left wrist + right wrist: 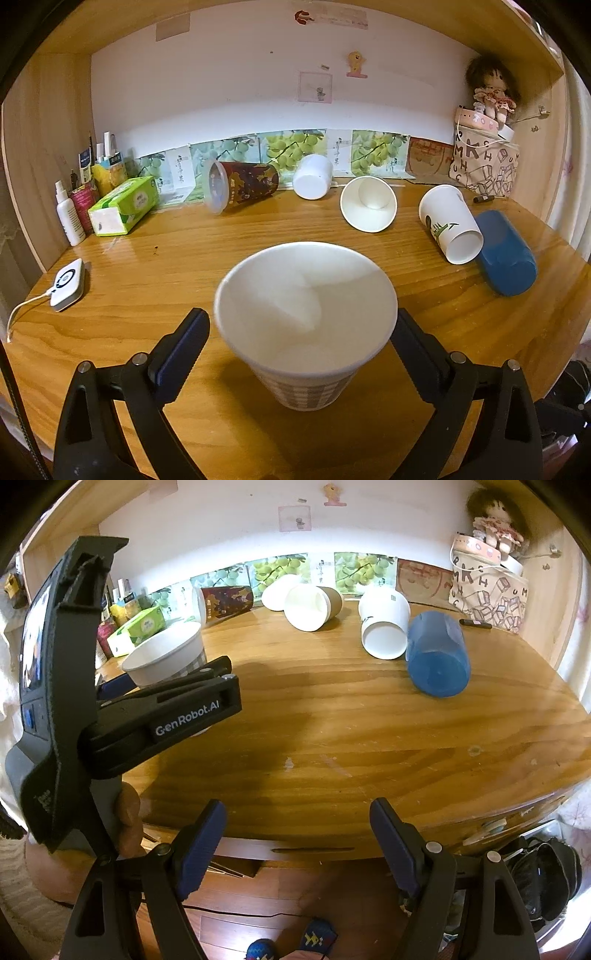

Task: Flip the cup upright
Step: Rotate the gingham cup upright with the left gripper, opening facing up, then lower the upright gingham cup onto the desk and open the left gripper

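A white paper cup with a grey checked wall [306, 325] stands upright on the wooden desk [147, 288], mouth up, between the fingers of my left gripper [303, 332]. The jaws are spread wider than the cup and a gap shows on the left side. The same cup shows in the right wrist view [166, 657] behind the left gripper's body. My right gripper [297, 834] is open and empty, over the desk's front edge. Several other cups lie on their sides farther back: a dark printed one [242, 184], white ones [368, 208] [451, 229] and a blue one [505, 253].
A green tissue box [123, 205], bottles and a white device with a cable [68, 284] sit at the left. A patterned bag with a doll [484, 162] stands at the back right. Wooden side walls enclose the desk. A dark bag [543, 878] lies on the floor.
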`<state>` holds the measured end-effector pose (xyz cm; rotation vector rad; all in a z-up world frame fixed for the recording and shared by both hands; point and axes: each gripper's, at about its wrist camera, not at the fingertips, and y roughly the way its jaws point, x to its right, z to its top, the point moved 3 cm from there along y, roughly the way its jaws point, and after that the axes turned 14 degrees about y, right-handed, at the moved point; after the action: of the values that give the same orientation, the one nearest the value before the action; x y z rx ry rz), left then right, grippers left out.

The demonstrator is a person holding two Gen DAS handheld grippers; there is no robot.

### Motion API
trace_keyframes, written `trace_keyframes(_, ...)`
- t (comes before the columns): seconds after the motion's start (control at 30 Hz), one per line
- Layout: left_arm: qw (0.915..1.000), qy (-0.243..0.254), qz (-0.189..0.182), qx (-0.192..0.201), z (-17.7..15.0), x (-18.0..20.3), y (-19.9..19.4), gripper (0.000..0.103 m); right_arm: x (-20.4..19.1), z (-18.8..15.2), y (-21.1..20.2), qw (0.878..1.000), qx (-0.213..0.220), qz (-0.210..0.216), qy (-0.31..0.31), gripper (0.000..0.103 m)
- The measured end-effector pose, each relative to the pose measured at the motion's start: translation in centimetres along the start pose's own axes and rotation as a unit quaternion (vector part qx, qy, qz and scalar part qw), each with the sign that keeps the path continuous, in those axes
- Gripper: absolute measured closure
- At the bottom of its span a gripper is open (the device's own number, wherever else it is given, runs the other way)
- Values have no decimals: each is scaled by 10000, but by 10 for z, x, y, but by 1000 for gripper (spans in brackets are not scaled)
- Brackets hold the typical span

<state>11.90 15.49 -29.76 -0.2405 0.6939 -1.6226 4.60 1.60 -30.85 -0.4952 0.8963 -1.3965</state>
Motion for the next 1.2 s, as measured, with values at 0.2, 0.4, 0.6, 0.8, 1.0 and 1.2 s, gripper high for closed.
trace_keyframes(0.2,9997,-26,-49,-242,-1,-6,-15,5,-8,3,-13,9998,170,2,-93,22)
trace_keyframes(0.4,9986,-99,-43,-516,6,-22,-34,5,-19,6,-32,9993,276,3,-237,22)
trace_keyframes(0.6,9953,-246,-226,-911,25,-44,-59,5,-34,14,-61,9988,244,87,-406,22)
trace_keyframes(0.8,9927,-299,-502,-1058,46,-51,-80,5,-47,30,-86,9985,184,216,-462,22)
trace_keyframes(1.0,9901,-125,-538,-1287,74,-56,-99,5,-52,51,-104,9990,38,217,-379,22)
trace_keyframes(1.2,9851,-34,-457,-1656,101,-67,-116,5,-60,89,-127,9993,-105,-58,-343,22)
